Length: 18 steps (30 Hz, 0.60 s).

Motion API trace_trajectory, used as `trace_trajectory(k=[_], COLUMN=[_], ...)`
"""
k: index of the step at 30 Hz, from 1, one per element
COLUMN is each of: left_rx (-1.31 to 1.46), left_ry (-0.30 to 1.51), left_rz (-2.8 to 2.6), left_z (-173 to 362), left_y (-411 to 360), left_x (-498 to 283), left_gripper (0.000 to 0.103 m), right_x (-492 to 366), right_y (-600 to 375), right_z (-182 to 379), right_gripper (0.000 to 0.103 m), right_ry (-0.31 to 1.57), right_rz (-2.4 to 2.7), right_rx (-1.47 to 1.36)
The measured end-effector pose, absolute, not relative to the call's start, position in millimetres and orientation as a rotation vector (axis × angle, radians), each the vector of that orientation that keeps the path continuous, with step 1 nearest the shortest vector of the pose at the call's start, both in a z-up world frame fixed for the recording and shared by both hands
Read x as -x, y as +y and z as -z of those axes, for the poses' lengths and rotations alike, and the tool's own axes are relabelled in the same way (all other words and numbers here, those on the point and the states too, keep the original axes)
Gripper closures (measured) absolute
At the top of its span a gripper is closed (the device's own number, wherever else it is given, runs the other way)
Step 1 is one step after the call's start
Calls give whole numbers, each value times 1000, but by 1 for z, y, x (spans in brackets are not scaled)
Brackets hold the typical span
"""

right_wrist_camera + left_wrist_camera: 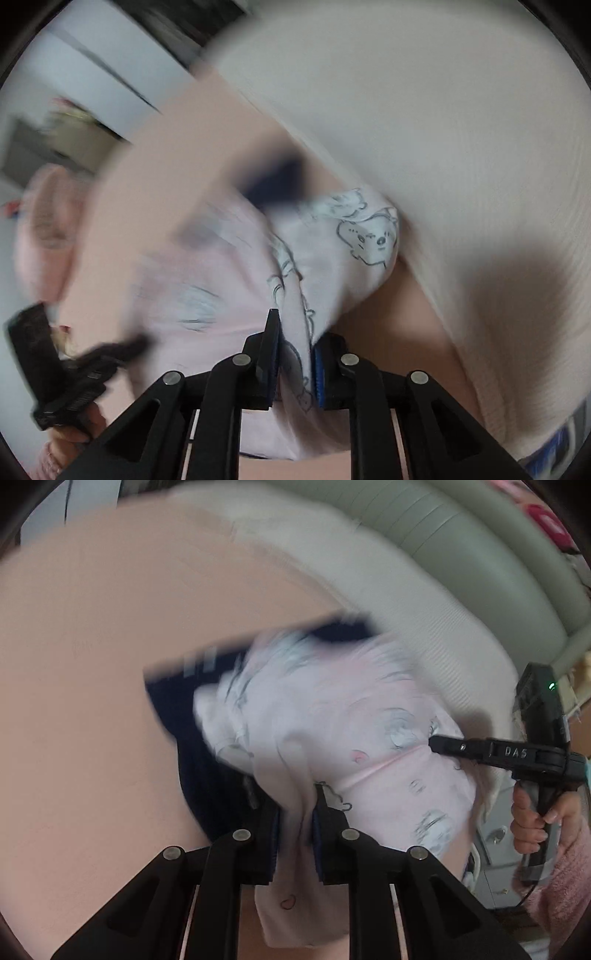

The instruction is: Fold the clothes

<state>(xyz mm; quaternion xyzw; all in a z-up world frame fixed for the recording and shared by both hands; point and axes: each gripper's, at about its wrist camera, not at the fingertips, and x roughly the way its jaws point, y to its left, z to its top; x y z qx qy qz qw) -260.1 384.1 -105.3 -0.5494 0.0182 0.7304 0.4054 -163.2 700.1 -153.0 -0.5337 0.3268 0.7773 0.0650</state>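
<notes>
while both views smear with motion blur, we can make out a pale pink garment (332, 720) printed with grey cartoon animals, bunched up over a peach-coloured sheet (92, 646). our left gripper (295, 834) has a fold of that pink cloth running between its blue-padded fingers (275, 842), and the cloth hangs out below them toward the camera; the pads sit close on either side, though we cannot tell for sure whether they pinch it or merely flank it. our right gripper (295, 365) shows the same picture from its own camera: a strip of the garment (332, 251) passes between its pads (318, 373), with a narrow gap visible on each side of the cloth. in the left wrist view the right gripper (436, 744) reaches in from the right edge, its tip at the garment's far side, carried by a hand (535, 819) in a fuzzy pink sleeve (561, 886). a dark navy garment (207, 738) lies under and beside the pink one, partly covered by it. beyond them a cream ribbed blanket (443, 147) spreads over the sheet, and a pale green padded headboard (480, 554) curves behind it.
</notes>
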Motion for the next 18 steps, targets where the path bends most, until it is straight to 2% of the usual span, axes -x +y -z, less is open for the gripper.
trace_trajectory(k=[4,12,16,18], left_rx=[1319,1058,1050,1079], left_ry=[85,307,324,417], left_rz=[-1895,-2052,-1910,-1856], left_z=[79,36,61,87], left_y=[377,398,430,445], left_x=[256,251,258,258], left_gripper=[88,88,86,85], right_x=[146,152,186,205], right_y=[710,672,638,629], right_z=[135,51,68,91], right_gripper=[82,82,82,82], right_ry=[1070,653,553,521], right_rz=[-2470,-2686,-2744,-2700], right_rx=[1486,1289,1410,1518])
